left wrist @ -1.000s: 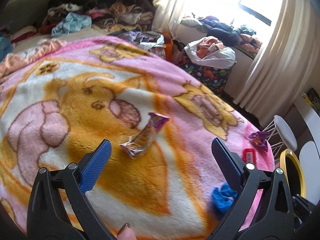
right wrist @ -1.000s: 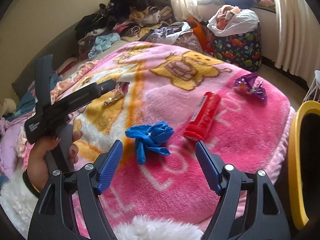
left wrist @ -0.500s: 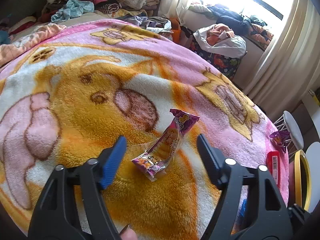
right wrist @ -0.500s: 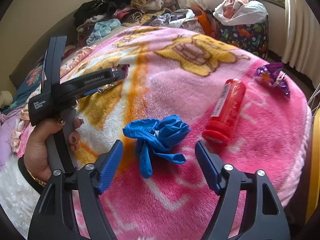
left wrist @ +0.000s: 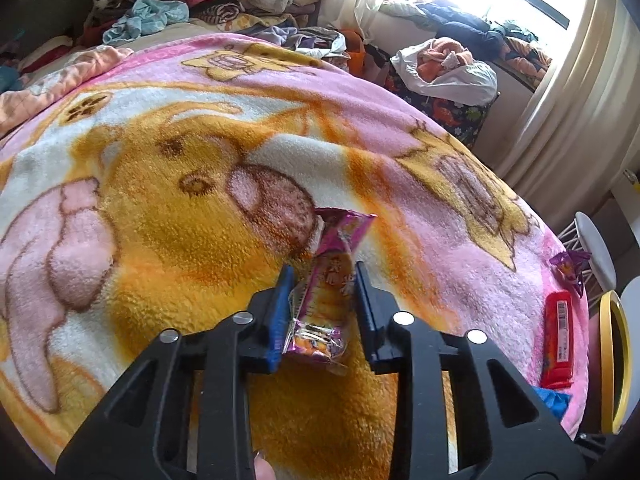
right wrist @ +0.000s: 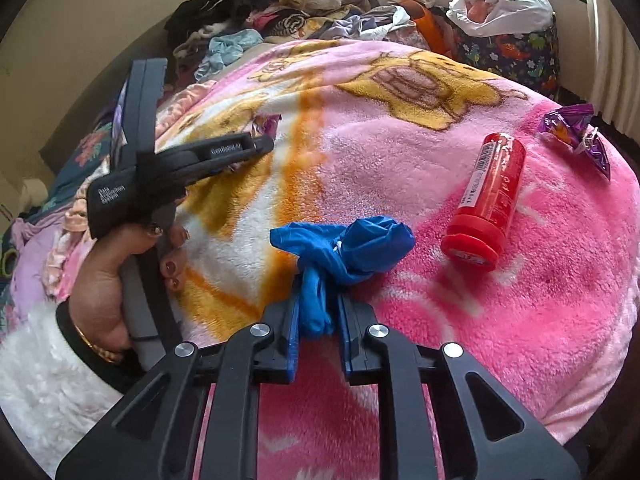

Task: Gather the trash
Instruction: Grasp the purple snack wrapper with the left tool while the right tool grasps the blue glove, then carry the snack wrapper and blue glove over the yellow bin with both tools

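My left gripper [left wrist: 322, 280] is shut on a purple and yellow snack wrapper [left wrist: 328, 276] that lies on the pink and orange blanket [left wrist: 160, 208]. My right gripper [right wrist: 318, 312] is shut on the tail of a crumpled blue glove [right wrist: 348, 248] on the same blanket [right wrist: 400, 152]. The left gripper also shows in the right wrist view [right wrist: 256, 146], held in a hand. A red tube [right wrist: 486, 200] and a purple wrapper [right wrist: 576, 132] lie to the right of the glove; both show in the left wrist view, tube [left wrist: 558, 336] and wrapper [left wrist: 570, 266].
A yellow-rimmed bin [left wrist: 614, 360] stands past the bed's right edge beside a white stool [left wrist: 592, 248]. Piled clothes [left wrist: 192, 4] lie at the far end. A white bag [right wrist: 508, 4] sits on a patterned box by the curtains [left wrist: 568, 92].
Both grippers moved forward and closed: the left onto the snack wrapper, the right onto the blue glove. Both were open one second ago.
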A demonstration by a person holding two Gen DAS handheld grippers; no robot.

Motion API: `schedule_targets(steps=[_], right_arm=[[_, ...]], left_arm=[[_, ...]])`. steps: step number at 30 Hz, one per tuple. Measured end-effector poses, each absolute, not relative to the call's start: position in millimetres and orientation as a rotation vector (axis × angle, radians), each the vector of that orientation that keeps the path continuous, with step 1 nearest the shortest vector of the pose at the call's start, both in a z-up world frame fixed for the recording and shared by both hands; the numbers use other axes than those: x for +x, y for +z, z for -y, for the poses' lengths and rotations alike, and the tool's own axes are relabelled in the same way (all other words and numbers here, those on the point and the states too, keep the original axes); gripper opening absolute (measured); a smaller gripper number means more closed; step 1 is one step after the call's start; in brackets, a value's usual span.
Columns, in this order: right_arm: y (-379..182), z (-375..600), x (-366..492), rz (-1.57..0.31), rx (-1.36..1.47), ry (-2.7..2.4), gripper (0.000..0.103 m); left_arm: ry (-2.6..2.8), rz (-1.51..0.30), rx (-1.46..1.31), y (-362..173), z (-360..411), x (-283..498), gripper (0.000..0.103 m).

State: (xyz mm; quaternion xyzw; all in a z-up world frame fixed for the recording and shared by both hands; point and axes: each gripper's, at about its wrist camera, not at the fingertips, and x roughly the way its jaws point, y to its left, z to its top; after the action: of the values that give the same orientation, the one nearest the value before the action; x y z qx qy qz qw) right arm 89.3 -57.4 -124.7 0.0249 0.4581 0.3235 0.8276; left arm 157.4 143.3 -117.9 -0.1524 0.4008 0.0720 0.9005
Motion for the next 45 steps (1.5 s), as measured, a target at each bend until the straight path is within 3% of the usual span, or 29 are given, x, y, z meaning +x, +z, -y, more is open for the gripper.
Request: schedule_targets(steps=[45], right_arm=[[-69.7, 172.2, 73.3, -0.811, 0.224, 0.554, 0.012]], left_arm=[[-0.084, -0.786, -0.201, -72.6, -13.1, 129.4, 0.019]])
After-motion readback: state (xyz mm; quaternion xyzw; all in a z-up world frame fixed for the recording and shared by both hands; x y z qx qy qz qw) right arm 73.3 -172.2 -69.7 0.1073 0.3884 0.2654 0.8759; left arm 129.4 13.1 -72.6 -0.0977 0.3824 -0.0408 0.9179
